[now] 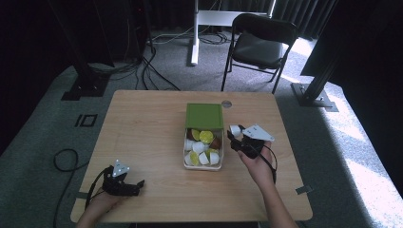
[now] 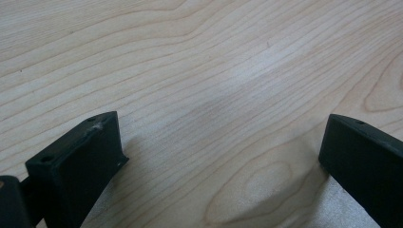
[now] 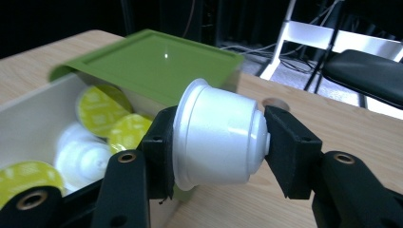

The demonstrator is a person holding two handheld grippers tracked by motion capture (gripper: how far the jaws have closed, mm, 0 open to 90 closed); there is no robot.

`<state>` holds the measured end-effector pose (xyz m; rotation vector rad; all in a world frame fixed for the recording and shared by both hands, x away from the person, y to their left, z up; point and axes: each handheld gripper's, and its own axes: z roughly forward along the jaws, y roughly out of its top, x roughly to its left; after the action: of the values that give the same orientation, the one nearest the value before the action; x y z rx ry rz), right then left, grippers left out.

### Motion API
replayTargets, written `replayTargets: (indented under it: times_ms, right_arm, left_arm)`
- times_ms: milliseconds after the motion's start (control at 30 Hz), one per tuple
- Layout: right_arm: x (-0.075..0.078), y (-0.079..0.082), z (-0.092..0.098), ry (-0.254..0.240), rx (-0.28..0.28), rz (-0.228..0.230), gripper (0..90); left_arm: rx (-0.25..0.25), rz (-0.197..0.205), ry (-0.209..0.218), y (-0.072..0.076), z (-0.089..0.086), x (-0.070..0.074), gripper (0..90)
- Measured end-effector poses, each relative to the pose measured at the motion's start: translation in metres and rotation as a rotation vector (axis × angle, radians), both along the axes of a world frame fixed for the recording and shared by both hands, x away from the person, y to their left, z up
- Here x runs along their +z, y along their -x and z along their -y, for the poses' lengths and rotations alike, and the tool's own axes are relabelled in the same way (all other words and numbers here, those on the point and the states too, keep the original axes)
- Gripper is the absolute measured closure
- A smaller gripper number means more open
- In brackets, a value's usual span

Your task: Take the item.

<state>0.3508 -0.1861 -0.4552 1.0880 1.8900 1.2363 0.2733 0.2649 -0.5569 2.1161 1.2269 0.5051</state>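
A white box with a green lid propped over its far end stands mid-table, holding several white, yellow-topped and brown coffee capsules. My right gripper hovers just right of the box, shut on a white capsule held sideways between its jaws, beside the box wall and below the green lid. My left gripper rests low at the table's near left corner, open, with bare wood between its jaws.
A wooden table with a round grommet hole behind the box. A black folding chair stands beyond the far edge, with cables and stand feet on the grey carpet.
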Motion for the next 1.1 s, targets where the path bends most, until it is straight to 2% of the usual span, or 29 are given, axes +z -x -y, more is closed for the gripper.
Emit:
replayTargets:
  times_ms: [467, 600, 867, 1100]
  right_arm:
    - [-0.029, -0.011, 0.029, 0.016, -0.085, -0.049, 48.7]
    - [-0.044, -0.016, 0.039, 0.027, -0.106, -0.073, 48.7]
    - [-0.060, -0.024, 0.046, 0.063, -0.122, -0.108, 48.7]
    - [-0.074, -0.031, 0.049, 0.048, -0.129, -0.135, 48.7]
  left_arm:
    - [-0.001, 0.000, -0.001, 0.000, 0.000, 0.000, 1.6]
    - [-0.001, 0.000, -0.001, 0.000, 0.000, 0.000, 1.6]
    - [-0.001, 0.000, -0.001, 0.000, 0.000, 0.000, 1.6]
    - [-0.001, 0.000, -0.001, 0.000, 0.000, 0.000, 1.6]
